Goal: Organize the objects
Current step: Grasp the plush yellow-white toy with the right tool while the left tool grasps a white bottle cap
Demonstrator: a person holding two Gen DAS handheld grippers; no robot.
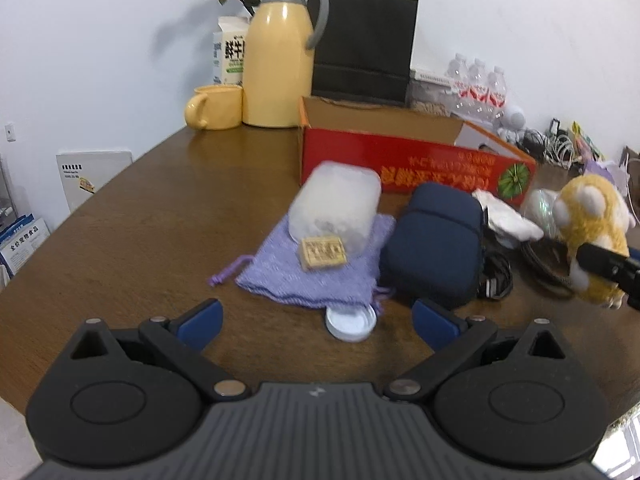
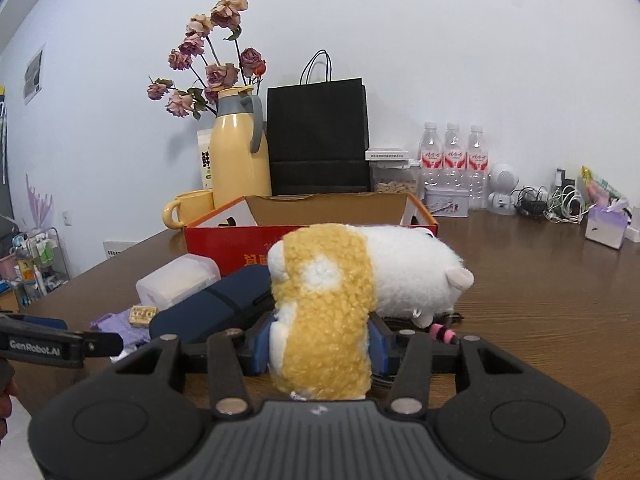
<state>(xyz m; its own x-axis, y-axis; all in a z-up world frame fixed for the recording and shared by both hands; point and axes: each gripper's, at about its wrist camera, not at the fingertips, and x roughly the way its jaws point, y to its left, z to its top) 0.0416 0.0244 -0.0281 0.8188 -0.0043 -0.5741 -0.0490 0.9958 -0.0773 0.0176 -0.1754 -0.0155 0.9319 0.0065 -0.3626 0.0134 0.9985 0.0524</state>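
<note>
My right gripper (image 2: 320,344) is shut on a yellow and white plush toy (image 2: 324,300), its blue pads pressing the toy's yellow end just above the table. The left wrist view has the same toy (image 1: 592,232) at its right edge. My left gripper (image 1: 318,324) is open and empty, low over a white lid (image 1: 351,322). Beyond it, a translucent plastic container (image 1: 336,208) and a small tan block (image 1: 323,253) lie on a purple drawstring pouch (image 1: 312,272), beside a navy zip case (image 1: 436,240). An open red cardboard box (image 1: 400,168) stands behind them.
Along the wall stand a yellow jug (image 1: 278,64), a yellow mug (image 1: 216,106), a milk carton, dried flowers, a black paper bag (image 1: 364,44) and three water bottles (image 2: 452,156). Cables and small items (image 2: 560,200) crowd the back right. The brown table's (image 1: 140,240) curved edge runs at left.
</note>
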